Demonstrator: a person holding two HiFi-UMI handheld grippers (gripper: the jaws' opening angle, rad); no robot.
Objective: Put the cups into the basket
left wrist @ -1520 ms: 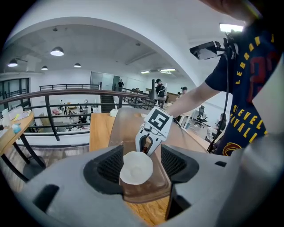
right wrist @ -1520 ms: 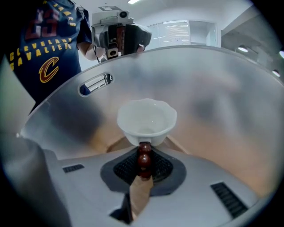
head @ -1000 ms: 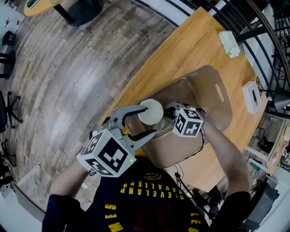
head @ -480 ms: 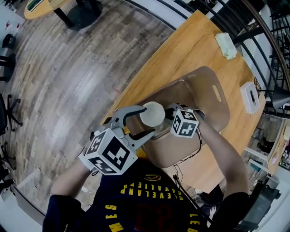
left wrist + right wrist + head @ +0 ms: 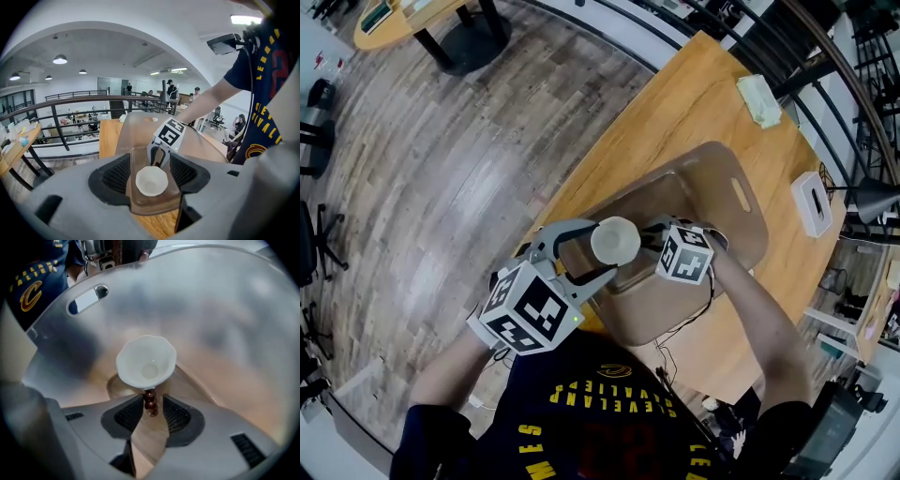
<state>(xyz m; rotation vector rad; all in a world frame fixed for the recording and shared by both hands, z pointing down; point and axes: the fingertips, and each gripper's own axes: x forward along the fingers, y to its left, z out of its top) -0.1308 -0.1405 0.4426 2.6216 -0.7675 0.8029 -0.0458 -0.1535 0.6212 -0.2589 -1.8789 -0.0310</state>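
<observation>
A white cup (image 5: 615,241) with a dark beaded handle (image 5: 150,404) stands inside the translucent brown basket (image 5: 722,202) at its near end. My right gripper (image 5: 643,240) points steeply down at the cup (image 5: 146,361). Its jaws have just been opening: the handle lies between the pads, and they no longer press on it. My left gripper (image 5: 605,247) stands open over the basket's near-left corner, one finger on either side of the cup (image 5: 151,181). The left gripper view also shows the right gripper (image 5: 161,152) just behind the cup.
The basket rests on a wooden table (image 5: 694,84) whose curved edge drops to the plank floor (image 5: 441,159) at the left. A pale green pack (image 5: 761,94) and a white box (image 5: 813,202) lie on the far side. A railing runs beyond the table.
The cup and both grippers keep their places in the head view. Only the view itself has shifted a little.
</observation>
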